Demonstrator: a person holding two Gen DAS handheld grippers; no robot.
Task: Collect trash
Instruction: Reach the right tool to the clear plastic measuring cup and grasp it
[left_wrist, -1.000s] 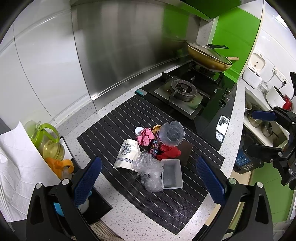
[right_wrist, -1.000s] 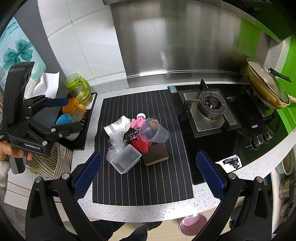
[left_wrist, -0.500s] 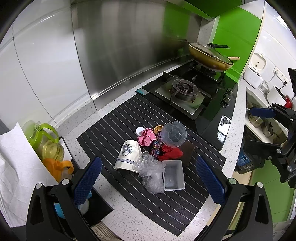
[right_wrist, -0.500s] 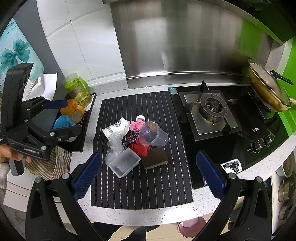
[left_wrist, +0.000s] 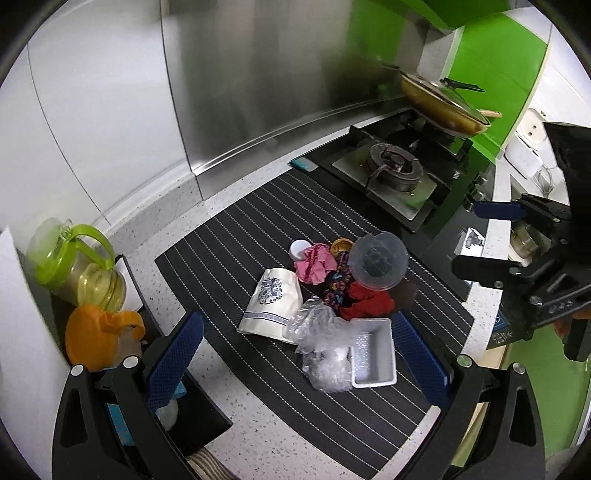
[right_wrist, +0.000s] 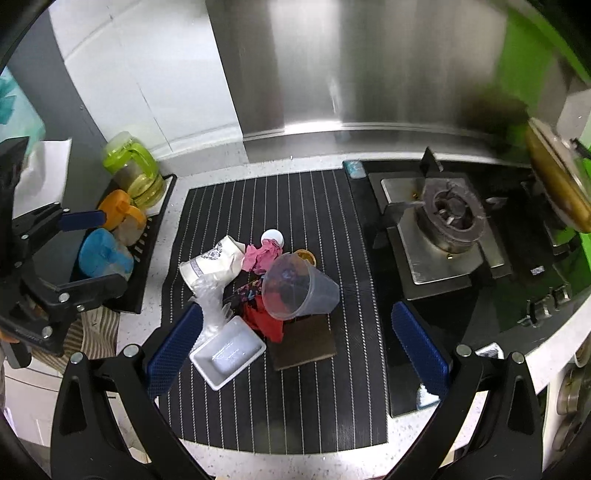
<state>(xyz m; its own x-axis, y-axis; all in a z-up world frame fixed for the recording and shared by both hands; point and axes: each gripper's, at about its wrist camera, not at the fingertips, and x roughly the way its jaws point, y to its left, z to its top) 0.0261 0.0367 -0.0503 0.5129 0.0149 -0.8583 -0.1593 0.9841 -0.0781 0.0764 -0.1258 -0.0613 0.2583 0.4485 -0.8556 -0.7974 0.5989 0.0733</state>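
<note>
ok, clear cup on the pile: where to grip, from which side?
Cup lies tipped on the pile, mouth toward the camera-left, tapered base pointing at the stove. Probably best: right gripper from above, pinching across the tapered body near the base, which sticks out clear of the rags.

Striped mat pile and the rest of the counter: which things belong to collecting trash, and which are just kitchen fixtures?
Trash to collect, all piled on the striped mat:
clear plastic cup
white tray
crumpled plastic bag
patterned paper cup
pink wad
red wrapper
brown card

Lying about:
gas burner
lidded pan
green-lidded jug
orange-lidded jar
</note>
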